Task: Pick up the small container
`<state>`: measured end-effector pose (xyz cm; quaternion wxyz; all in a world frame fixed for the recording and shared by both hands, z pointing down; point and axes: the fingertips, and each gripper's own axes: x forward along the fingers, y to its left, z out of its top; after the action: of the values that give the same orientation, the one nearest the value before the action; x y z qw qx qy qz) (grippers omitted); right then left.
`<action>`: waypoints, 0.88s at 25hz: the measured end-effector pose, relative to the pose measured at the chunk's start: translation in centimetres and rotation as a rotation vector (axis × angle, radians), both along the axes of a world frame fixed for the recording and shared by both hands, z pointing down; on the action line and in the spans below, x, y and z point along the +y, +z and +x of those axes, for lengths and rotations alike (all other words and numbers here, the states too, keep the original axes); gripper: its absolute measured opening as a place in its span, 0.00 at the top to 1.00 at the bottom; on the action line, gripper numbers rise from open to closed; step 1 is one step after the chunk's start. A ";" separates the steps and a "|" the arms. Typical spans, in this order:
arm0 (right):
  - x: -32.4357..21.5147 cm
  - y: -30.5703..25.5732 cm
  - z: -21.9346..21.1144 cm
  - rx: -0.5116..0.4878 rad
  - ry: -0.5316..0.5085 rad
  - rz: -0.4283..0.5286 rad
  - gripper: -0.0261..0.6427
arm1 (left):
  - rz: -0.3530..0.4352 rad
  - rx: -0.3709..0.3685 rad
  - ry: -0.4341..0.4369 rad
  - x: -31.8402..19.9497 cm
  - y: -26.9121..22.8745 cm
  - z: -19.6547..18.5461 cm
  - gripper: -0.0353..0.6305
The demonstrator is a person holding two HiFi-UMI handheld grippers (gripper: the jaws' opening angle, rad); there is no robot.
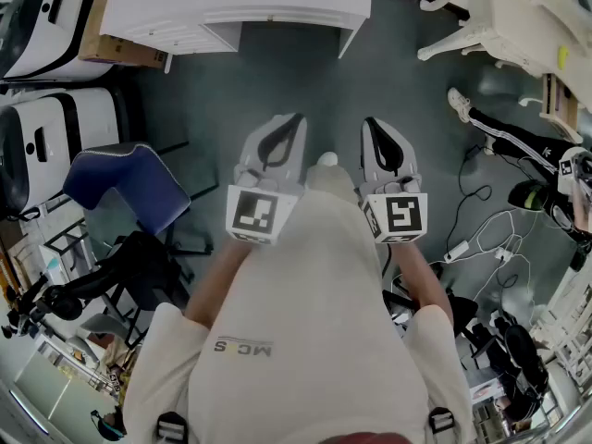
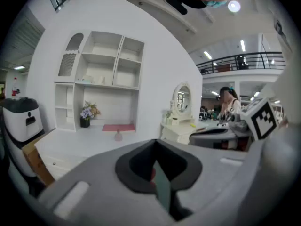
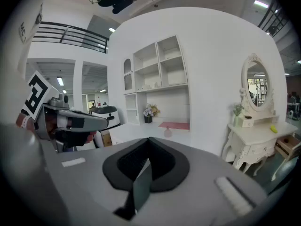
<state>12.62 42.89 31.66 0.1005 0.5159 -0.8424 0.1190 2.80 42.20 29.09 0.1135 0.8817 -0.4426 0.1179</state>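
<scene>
The small container [image 2: 117, 135] is a pale pink bottle that stands on the white desk [image 2: 84, 142] in front of a pink mat, far from both grippers. The right gripper view shows the bottle [image 3: 168, 132] below the shelf unit [image 3: 157, 74]. In the head view I see only the desk's top [image 1: 231, 7], not the bottle. My left gripper [image 1: 294, 120] and right gripper [image 1: 370, 123] are held side by side above the grey floor, well short of the desk. In their own views, the left gripper [image 2: 155, 143] and the right gripper [image 3: 148, 140] have their jaws together with nothing between them.
White machines [image 1: 51, 21] and a cardboard box [image 1: 120, 49] stand left of the desk. A blue chair [image 1: 129, 188] is at my left. A white dressing table with a mirror [image 3: 256, 126] stands to the right. Cables [image 1: 481, 239] lie on the floor by a seated person [image 1: 518, 146].
</scene>
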 end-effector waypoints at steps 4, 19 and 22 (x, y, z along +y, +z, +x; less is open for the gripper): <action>-1.2 -0.3 -3.1 -0.009 0.016 -0.021 0.97 | -0.016 0.006 0.015 -0.9 -0.3 -3.0 0.95; -11.1 -1.6 -15.0 -0.002 0.088 0.013 0.97 | -0.027 0.059 0.070 -12.1 0.5 -16.9 0.95; -12.7 -0.6 -15.5 0.011 0.097 -0.011 0.97 | -0.040 0.067 0.084 -13.7 0.9 -17.6 0.95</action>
<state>-2.91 30.14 31.09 0.1021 0.5563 -0.8151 0.1253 -14.76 28.49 29.94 0.1409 0.9004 -0.3988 0.1018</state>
